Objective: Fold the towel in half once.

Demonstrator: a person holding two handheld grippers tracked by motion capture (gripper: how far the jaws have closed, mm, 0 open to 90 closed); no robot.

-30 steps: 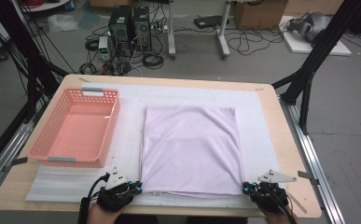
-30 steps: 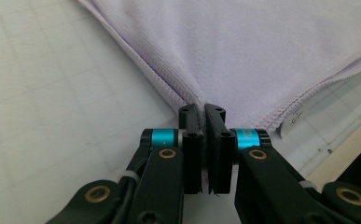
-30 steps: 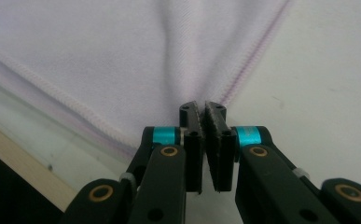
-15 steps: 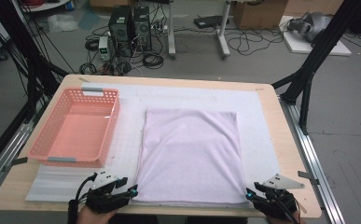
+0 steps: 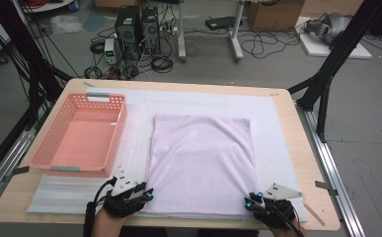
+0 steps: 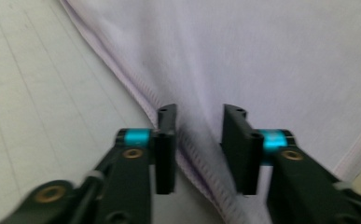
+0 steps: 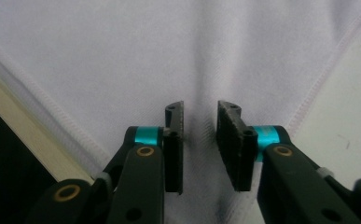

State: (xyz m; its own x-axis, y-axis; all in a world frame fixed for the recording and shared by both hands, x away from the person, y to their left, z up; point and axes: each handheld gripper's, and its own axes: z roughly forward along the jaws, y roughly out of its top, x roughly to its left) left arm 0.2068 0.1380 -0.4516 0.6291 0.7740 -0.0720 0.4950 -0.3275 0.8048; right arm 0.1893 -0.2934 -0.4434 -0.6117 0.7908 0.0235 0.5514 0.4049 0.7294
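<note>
Your left gripper [image 5: 140, 193] sits at the near left corner of the cloth [image 5: 202, 163], jaws parted with the hemmed left edge of the fabric running up between them (the left gripper view [image 6: 196, 148] shows the stitched hem passing through the gap, not pinched flat). Your right gripper [image 5: 253, 201] is at the near right corner, jaws also apart, with a raised crease of fabric standing between them in the right gripper view [image 7: 199, 149]; whether the pads touch that crease I cannot tell. The cloth lies spread flat, pale lilac, on the white mat [image 5: 139, 143] in the middle of the table [image 5: 307, 163], its near edge close to the table's near edge. A pink basket [image 5: 60, 158] stands on the mat's left side, well apart from the cloth. Your hands hold both grippers at the table's near edge.
</note>
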